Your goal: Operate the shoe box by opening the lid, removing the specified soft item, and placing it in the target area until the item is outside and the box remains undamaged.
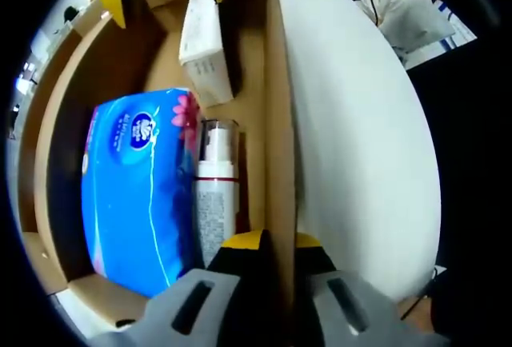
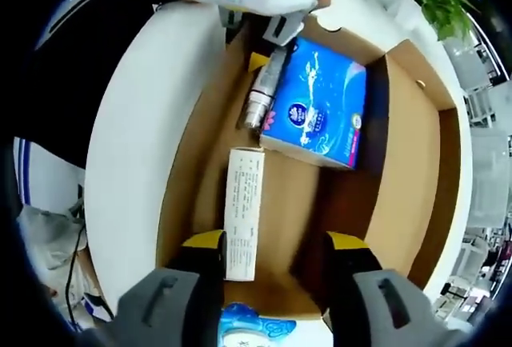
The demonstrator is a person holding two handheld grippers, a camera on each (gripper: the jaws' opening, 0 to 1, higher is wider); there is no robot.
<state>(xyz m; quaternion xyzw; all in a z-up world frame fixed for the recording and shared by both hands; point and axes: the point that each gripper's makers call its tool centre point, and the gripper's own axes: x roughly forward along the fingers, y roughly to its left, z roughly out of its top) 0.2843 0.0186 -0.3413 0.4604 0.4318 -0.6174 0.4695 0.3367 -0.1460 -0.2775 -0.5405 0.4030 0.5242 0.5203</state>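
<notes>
While your left gripper (image 1: 268, 245) clamped the side wall of the open shoe box (image 1: 279, 123) between its jaws, the box sat on a white table (image 2: 136, 115). Inside lay, by size: a blue tissue pack (image 2: 318, 103), lying flat; a white carton (image 2: 242, 211); a spray bottle (image 1: 216, 195) touching the pack. Your right gripper (image 2: 272, 251) hung spread and empty over the carton.

The bottle's (image 1: 214, 203) lower end is hidden behind the left gripper (image 1: 268, 245) — its label print is unreadable.
</notes>
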